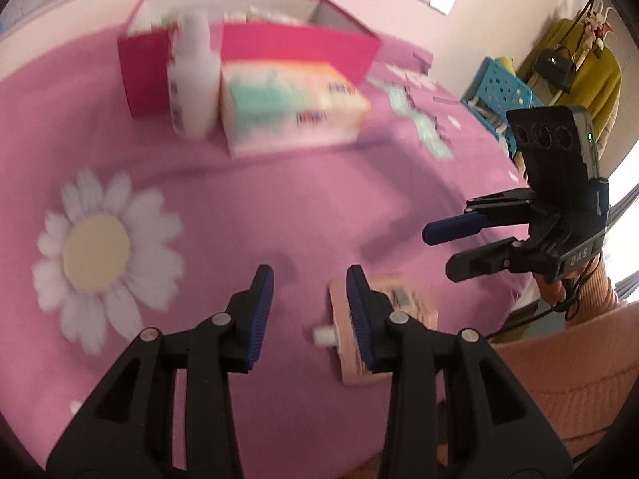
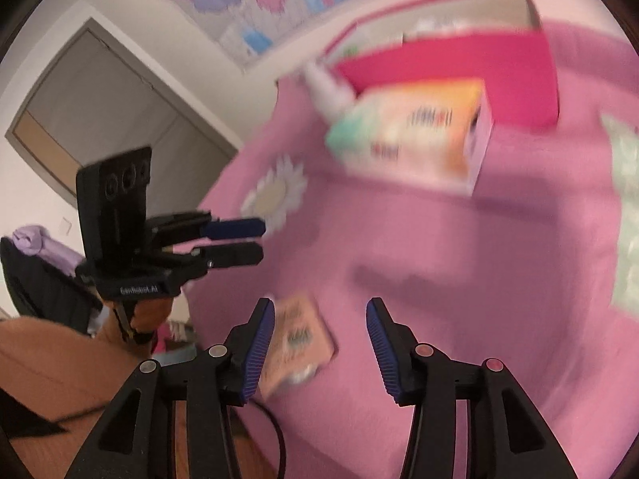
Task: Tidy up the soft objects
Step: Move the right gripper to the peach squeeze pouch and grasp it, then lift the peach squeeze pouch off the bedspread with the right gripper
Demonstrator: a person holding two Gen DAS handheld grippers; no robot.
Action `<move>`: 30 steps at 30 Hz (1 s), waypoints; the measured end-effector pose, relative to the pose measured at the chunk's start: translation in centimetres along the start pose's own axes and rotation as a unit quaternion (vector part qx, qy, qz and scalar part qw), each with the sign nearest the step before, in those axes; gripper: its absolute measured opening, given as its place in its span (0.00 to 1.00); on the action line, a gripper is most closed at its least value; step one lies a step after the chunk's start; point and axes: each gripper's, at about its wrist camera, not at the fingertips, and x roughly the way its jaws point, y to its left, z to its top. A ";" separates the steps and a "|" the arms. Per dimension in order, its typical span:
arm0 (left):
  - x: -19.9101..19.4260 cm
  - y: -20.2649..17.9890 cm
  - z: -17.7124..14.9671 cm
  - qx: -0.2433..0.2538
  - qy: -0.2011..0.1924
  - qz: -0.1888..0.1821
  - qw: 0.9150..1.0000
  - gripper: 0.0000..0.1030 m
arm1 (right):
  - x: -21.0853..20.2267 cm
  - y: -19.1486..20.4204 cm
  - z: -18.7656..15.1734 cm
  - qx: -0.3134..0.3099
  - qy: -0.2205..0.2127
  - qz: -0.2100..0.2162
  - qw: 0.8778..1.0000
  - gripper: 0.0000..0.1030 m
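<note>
Approach step: both claws, left claw and right claw, part-open and empty, peach squeeze tube just below; next, close on it.

Pink cloth with a daisy motif: white petals, cream centre. Deep pink-red box, pale inside. White bottle with dark print. Tissue pack, white with mint-green and orange areas and red lettering. Peach tube with a white cap and dark printed text. Left gripper and right gripper: black bodies, blue ribbed pads. Blue perforated basket. Mustard-yellow garment. Peach knit sleeve.
</note>
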 end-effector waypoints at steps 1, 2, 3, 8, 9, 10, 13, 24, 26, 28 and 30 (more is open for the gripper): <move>0.2 -0.1 -0.5 -0.003 0.006 -0.002 1.000 0.38 | 0.3 0.0 -0.4 0.001 0.006 0.003 1.000 0.47; 0.4 -0.2 -0.9 -0.007 0.013 -0.006 1.000 0.38 | 0.6 0.1 -0.9 0.003 0.013 0.008 1.000 0.47; 0.5 -0.2 -1.3 -0.010 0.017 -0.010 1.000 0.38 | 0.8 0.3 -1.2 0.003 0.018 0.010 1.000 0.47; 0.3 0.1 -2.7 -0.023 0.029 -0.025 0.999 0.38 | 1.7 0.6 -2.6 0.009 0.034 0.016 0.999 0.47; 0.3 0.2 -2.8 -0.027 0.030 -0.028 0.999 0.38 | 1.7 0.6 -2.9 0.014 0.035 0.020 0.999 0.47; 0.3 0.3 -2.9 -0.029 0.029 -0.033 0.999 0.38 | 1.8 0.7 -3.2 0.017 0.037 0.024 0.999 0.47; 0.4 0.1 -2.9 -0.029 0.027 -0.044 0.998 0.38 | 1.9 1.1 -3.4 0.014 0.034 0.023 0.999 0.47; 1.1 -0.4 -2.1 -0.039 0.026 -0.054 0.997 0.38 | 3.1 1.8 -2.3 0.006 0.012 -0.007 1.000 0.26; 1.2 -0.3 -1.7 -0.043 0.023 -0.056 0.997 0.38 | 2.9 1.6 -1.9 0.006 0.003 -0.015 1.000 0.26; 1.6 -0.3 -1.1 -0.044 0.019 -0.051 0.998 0.38 | 2.8 1.4 -1.4 0.005 -0.005 -0.026 1.000 0.25; 1.9 -0.4 -0.6 -0.042 0.016 -0.043 0.998 0.38 | 2.7 1.1 -0.9 0.004 -0.016 -0.038 0.999 0.25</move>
